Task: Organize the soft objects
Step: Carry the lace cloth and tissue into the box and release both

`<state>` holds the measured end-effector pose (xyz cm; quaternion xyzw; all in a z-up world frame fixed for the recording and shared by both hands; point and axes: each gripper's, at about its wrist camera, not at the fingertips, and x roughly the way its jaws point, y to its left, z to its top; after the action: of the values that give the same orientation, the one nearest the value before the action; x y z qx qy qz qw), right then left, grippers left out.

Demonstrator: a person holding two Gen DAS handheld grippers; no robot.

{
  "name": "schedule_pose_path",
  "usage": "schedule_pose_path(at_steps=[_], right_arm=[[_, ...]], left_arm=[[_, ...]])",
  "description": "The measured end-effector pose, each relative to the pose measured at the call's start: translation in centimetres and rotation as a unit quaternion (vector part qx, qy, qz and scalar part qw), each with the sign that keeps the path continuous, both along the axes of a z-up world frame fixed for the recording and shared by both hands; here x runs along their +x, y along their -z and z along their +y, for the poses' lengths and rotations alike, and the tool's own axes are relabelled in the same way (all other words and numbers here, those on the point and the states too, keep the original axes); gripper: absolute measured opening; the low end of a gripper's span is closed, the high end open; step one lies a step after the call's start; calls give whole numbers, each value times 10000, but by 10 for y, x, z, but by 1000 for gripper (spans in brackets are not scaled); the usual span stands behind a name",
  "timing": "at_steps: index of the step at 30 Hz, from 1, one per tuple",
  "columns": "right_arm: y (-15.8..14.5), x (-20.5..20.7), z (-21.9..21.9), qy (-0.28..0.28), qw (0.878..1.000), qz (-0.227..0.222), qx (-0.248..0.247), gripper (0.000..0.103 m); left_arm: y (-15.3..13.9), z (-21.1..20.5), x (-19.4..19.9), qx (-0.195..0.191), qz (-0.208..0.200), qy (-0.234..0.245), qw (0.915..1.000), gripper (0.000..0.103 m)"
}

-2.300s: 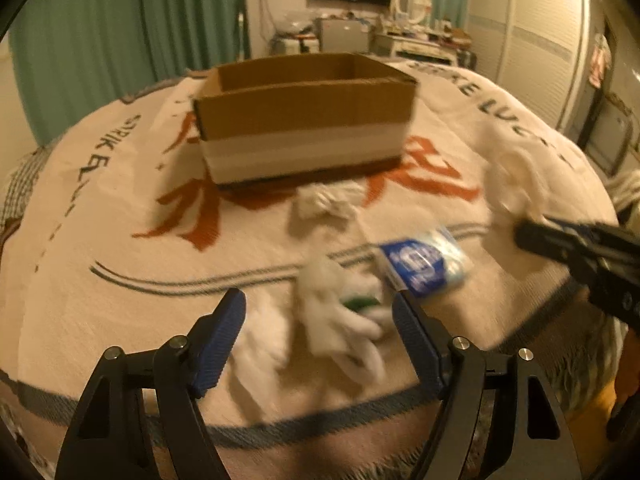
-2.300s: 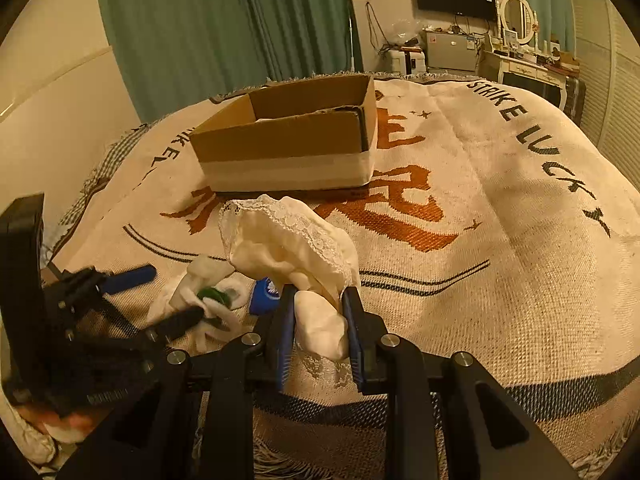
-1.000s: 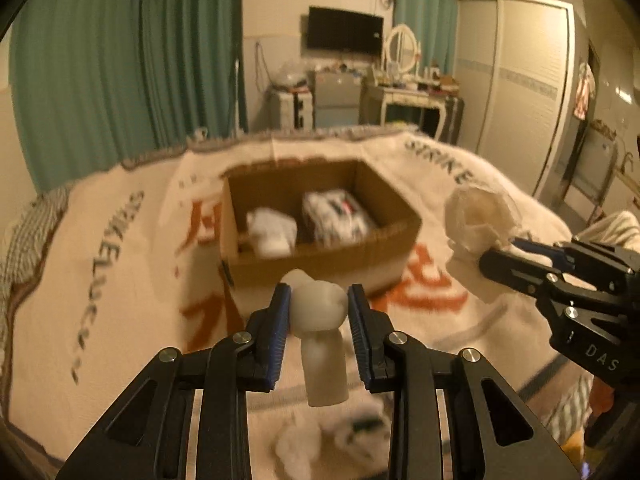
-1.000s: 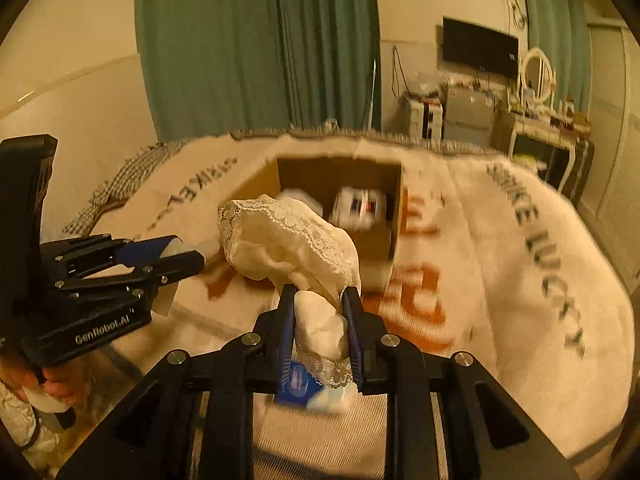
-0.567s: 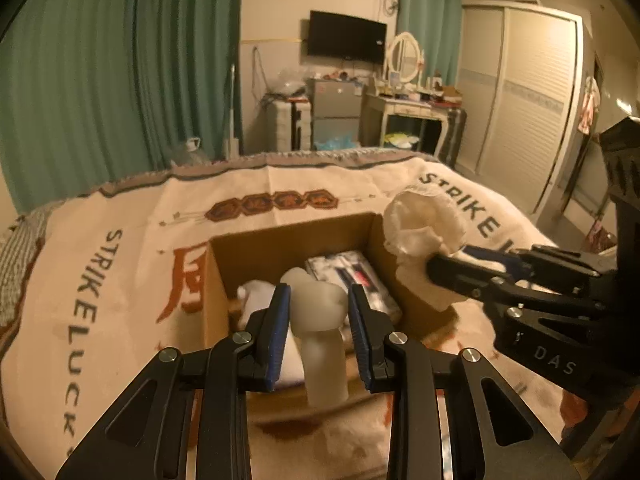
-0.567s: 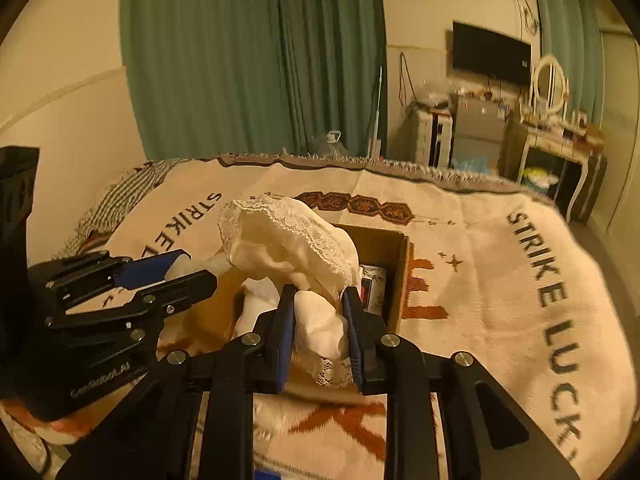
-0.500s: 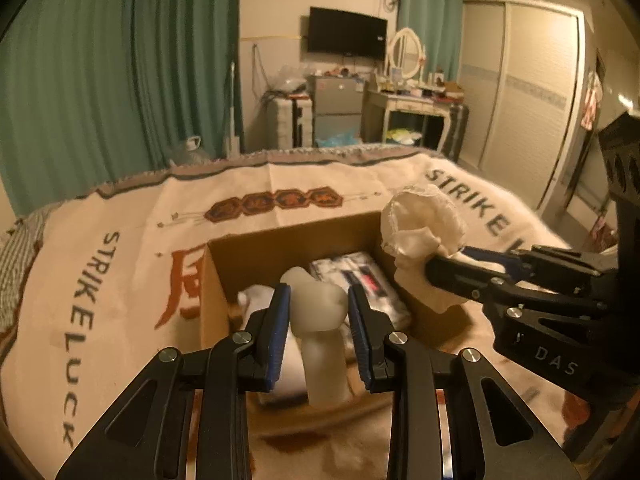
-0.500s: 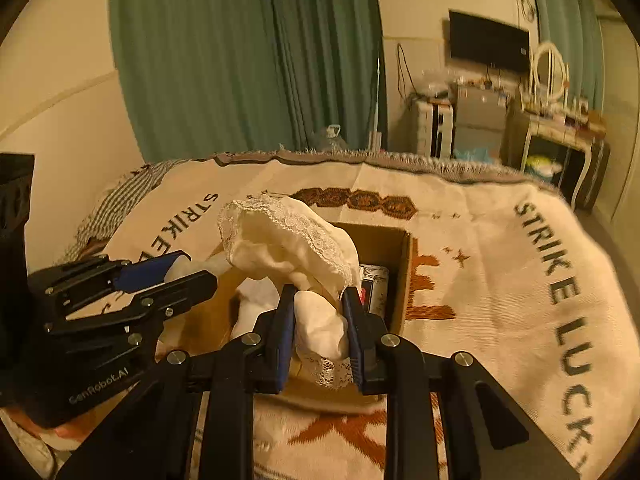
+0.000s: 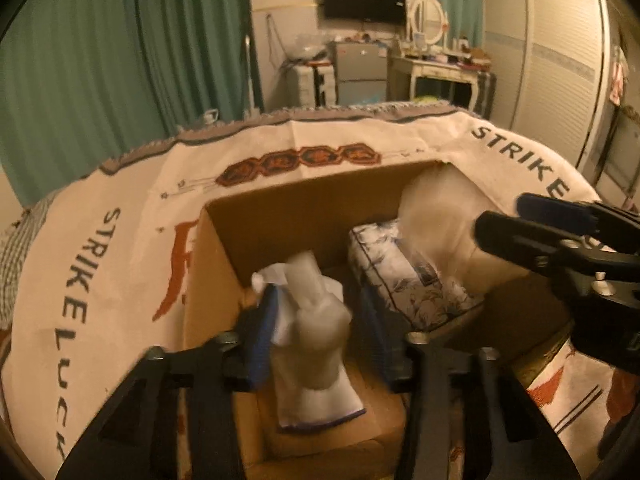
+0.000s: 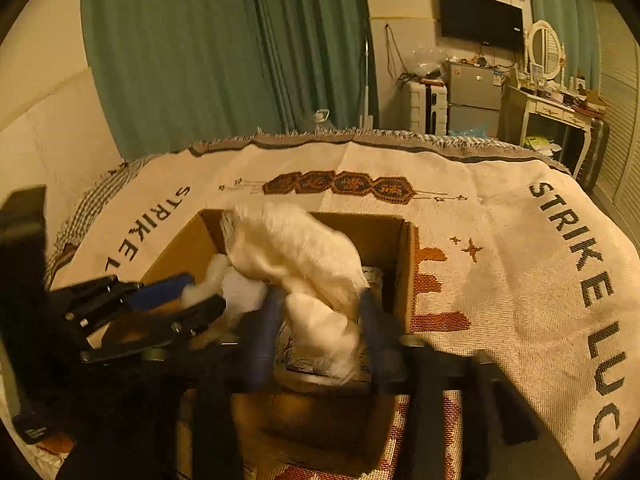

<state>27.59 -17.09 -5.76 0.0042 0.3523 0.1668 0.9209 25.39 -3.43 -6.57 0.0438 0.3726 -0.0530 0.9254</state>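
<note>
Just now, both sets of jaws opened over the cardboard box. Left gripper standing apart around a white sock, right gripper apart around a lacy white cloth, both dropping into the box beside a floral-printed pack. Judged as two more items stowed. Readable on the bed's blanket: "STRIKE LUCK".

White socks, lacy cloth over cardboard box.
</note>
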Motion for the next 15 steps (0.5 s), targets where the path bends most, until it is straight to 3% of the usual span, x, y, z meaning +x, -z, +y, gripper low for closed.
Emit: schedule_pose_path(at_steps=[2, 9, 12, 15], right_arm=[[-7, -6, -2, 41, 10000, -76, -1, 59], [-62, -54, -12, 175, 9983, -545, -98, 67], [-95, -86, -16, 197, 9966, -791, -116, 73], [-130, -123, -18, 253, 9938, -1068, -184, 82]], left_arm=[[-9, 4, -8, 22, -148, -148, 9998, 67], [-71, 13, -56, -16, -678, -203, 9975, 69], [-105, 17, -87, -43, -1115, -226, 9935, 89], [-140, 21, -123, -58, -1567, -225, 9874, 90]])
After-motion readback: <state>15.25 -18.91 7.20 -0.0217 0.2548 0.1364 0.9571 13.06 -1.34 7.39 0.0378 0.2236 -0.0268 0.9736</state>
